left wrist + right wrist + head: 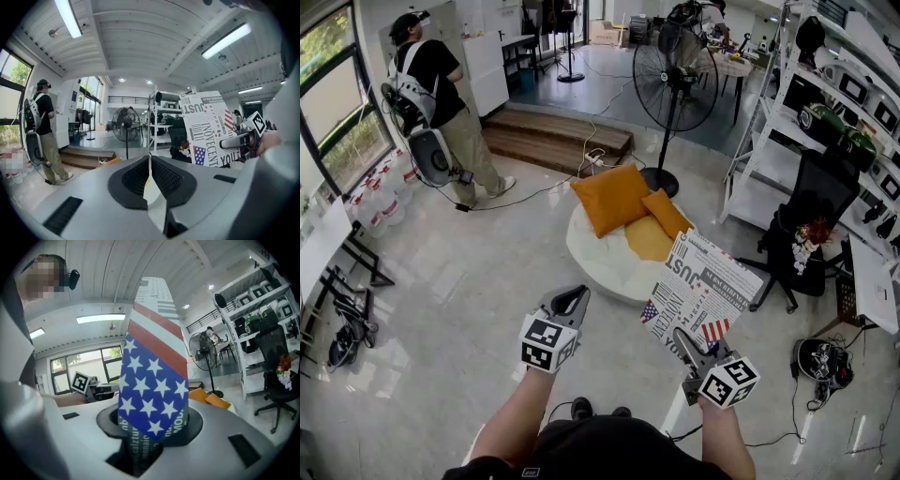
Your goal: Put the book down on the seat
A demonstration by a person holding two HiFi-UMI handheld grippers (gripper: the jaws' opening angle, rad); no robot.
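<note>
The seat (598,251) is seen in the head view only: a white round cushion with orange pillows (614,199). The book (701,292) is held aloft beside it, not resting on it. In the right gripper view the right gripper (152,441) is seen clamped on the book's stars-and-stripes corner. In the left gripper view the left gripper (150,173) is seen closed, with nothing between its jaws. "JUST" and "YOU" are read on the newsprint-patterned cover
</note>
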